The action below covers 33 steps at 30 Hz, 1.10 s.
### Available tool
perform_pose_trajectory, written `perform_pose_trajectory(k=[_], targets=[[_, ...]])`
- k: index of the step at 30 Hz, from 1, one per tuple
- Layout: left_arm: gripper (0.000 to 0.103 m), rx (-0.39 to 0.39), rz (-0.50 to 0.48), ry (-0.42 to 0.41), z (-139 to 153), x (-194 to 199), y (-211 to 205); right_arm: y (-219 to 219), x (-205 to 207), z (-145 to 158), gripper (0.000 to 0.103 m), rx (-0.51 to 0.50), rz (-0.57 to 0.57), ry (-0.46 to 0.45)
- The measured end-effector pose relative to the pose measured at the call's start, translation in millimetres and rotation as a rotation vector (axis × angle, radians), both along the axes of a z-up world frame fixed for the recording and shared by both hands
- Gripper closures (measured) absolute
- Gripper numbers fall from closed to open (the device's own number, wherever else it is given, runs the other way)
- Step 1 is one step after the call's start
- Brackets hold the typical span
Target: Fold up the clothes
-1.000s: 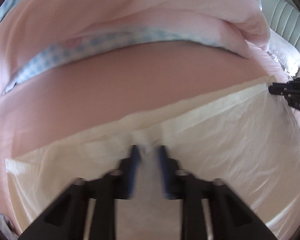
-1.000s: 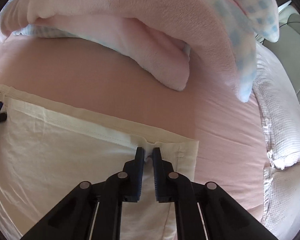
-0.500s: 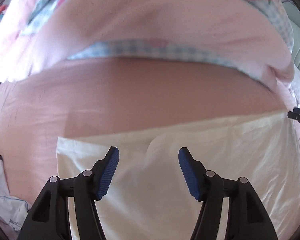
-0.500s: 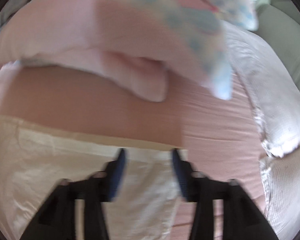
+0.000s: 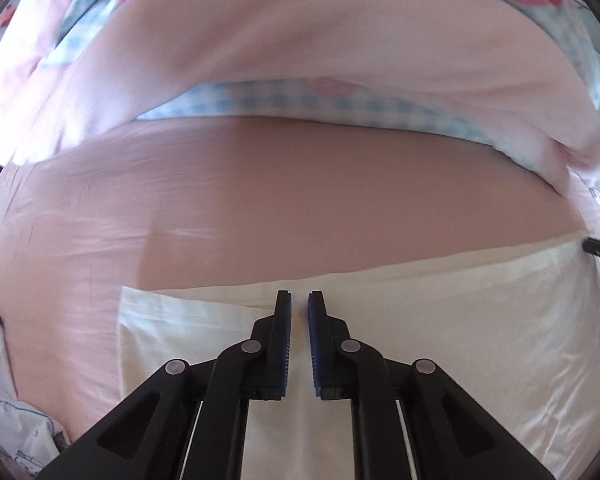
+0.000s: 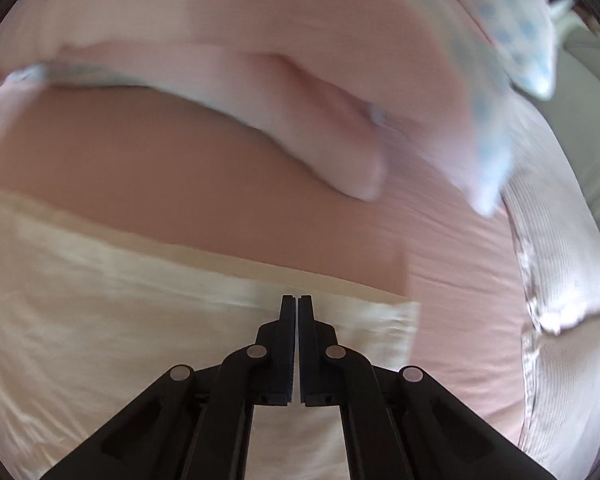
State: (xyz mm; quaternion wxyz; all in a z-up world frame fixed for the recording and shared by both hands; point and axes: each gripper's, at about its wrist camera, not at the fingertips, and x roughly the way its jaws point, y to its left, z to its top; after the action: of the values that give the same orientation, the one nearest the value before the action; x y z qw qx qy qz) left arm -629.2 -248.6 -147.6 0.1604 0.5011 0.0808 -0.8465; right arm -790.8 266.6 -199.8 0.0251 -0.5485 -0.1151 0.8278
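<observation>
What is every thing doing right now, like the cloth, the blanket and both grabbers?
cream cloth: spread flat on the pink sheet, lightly wrinkled.
pink sheet: spread out, few creases.
pink blanket: heaped beyond the cloth.
left gripper: jaws just closed to a thin gap at the cloth's far edge, no cloth visibly pinched.
right gripper: jaws just closed shut, nothing visible between them.

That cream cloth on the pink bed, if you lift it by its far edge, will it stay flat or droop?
The cream cloth would probably droop: it looks thin and shows fine wrinkles. It likely weighs little, lying flat against the pink sheet. Its slight sheen hints it may slip, so the left gripper and right gripper should pinch near the hem.
</observation>
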Motion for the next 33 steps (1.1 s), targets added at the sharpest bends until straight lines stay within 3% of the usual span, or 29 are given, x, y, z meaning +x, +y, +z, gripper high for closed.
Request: perform_pose_trajectory(k=[2,4,6,7,9,11,13,15,20,25,30,33], targets=[[0.094,0.057,0.072,-0.009,2,1,-27,8,0,-1,0.103,-0.008,-0.01,-0.016],[0.092,0.13,0.085,0.011,8,9,-46,8,3,2,0.103,-0.026,0.018,-0.02],[0.089,0.099,0.02,-0.024,8,12,-49,-9,10,8,0.099,-0.051,0.086,-0.012],[0.087,0.075,-0.017,-0.046,7,13,-50,-20,13,10,0.094,-0.065,0.123,-0.012],[0.081,0.054,-0.086,-0.091,0,12,-48,-43,19,14,0.058,-0.1,0.19,-0.013],[0.072,0.045,-0.162,-0.128,-5,10,-39,-70,22,16,0.05,-0.128,0.238,-0.001],[0.063,0.036,-0.254,-0.143,-7,7,-22,-97,22,16,0.049,-0.143,0.274,0.002],[0.062,0.001,-0.351,-0.163,-8,3,-6,-121,19,10,0.049,-0.18,0.318,-0.025],[0.062,-0.037,-0.538,-0.207,-11,-3,17,-197,21,15,0.049,-0.138,0.436,-0.051],[0.062,0.017,-0.621,-0.239,-15,-16,17,-230,23,13,0.049,-0.126,0.449,-0.064],[0.062,0.063,-0.687,-0.301,-20,-22,21,-227,25,10,0.044,-0.137,0.41,-0.077],[0.085,0.072,-0.725,-0.319,-14,-15,27,-224,30,11,0.044,-0.132,0.393,-0.065]])
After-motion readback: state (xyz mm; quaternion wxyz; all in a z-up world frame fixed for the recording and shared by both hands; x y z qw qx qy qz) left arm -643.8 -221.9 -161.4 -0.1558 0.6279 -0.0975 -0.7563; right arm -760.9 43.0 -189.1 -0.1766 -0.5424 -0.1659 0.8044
